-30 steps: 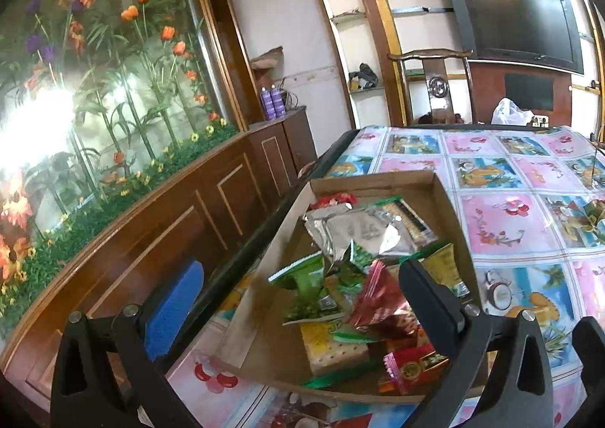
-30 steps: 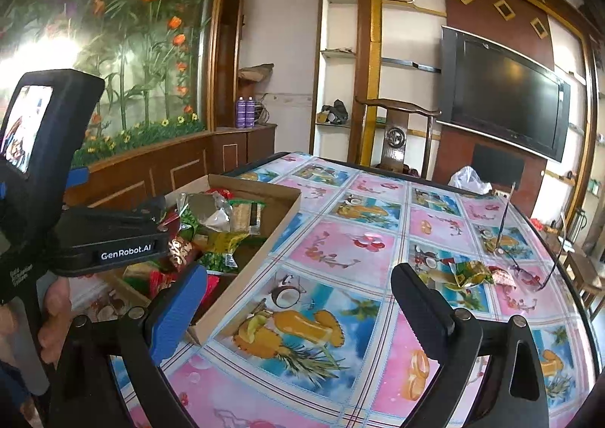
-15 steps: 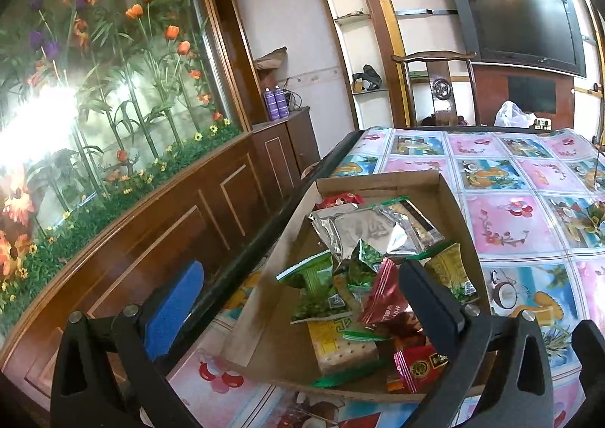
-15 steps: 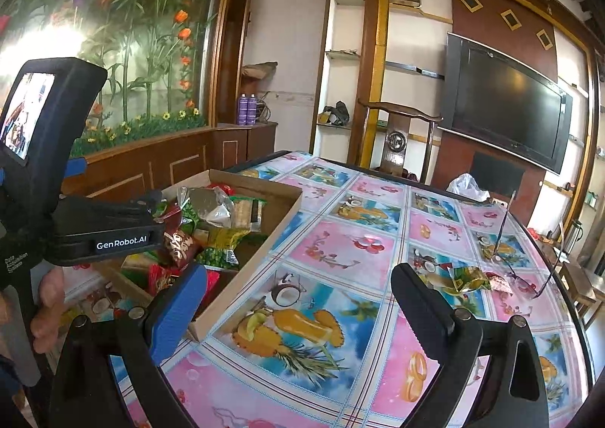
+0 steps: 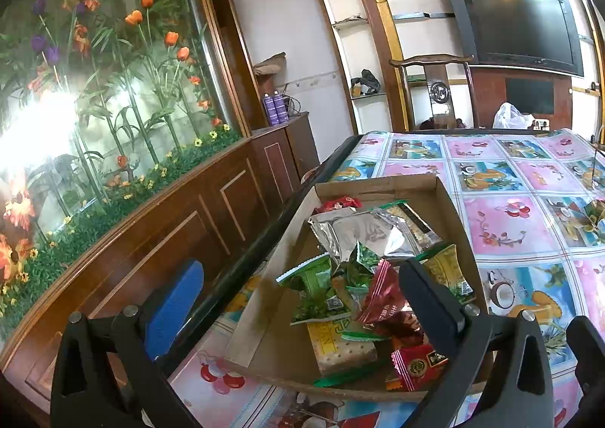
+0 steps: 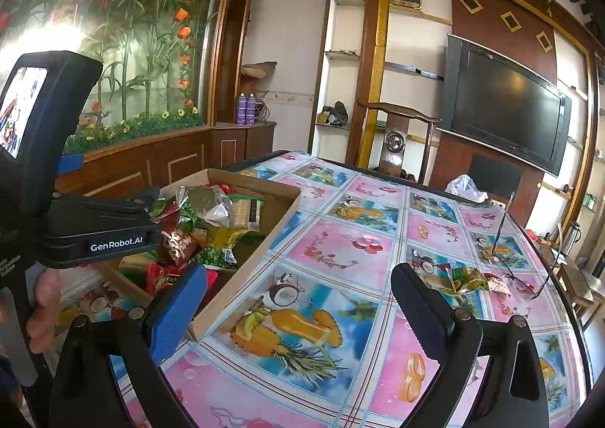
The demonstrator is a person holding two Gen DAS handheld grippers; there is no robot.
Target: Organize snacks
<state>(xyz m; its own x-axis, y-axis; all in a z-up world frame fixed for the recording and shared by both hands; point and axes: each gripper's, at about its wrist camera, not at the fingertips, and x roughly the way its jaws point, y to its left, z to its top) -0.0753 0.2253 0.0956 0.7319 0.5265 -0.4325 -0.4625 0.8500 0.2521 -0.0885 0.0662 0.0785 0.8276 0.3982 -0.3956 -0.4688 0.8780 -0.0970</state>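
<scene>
The snacks (image 5: 363, 276) lie heaped in a shallow cardboard box (image 5: 382, 184) at the table's left edge: a silver pouch (image 5: 351, 229) on top toward the far end, green packets in the middle, red wrappers (image 5: 412, 363) and a cracker pack nearest. A few loose wrappers (image 6: 469, 278) sit well apart from the box, far over on the right of the fruit-print tablecloth (image 6: 340, 239), near a pair of glasses (image 6: 529, 276).

The left gripper (image 5: 298, 295) hangs above the near end of the box, fingers spread wide and holding nothing; its right finger (image 5: 431, 299) overlaps the red wrappers in view, the blue-padded one hangs out past the table edge. The right gripper (image 6: 298, 299) is likewise released and empty, above bare cloth just right of the box, the loose wrappers lying beyond its right finger
</scene>
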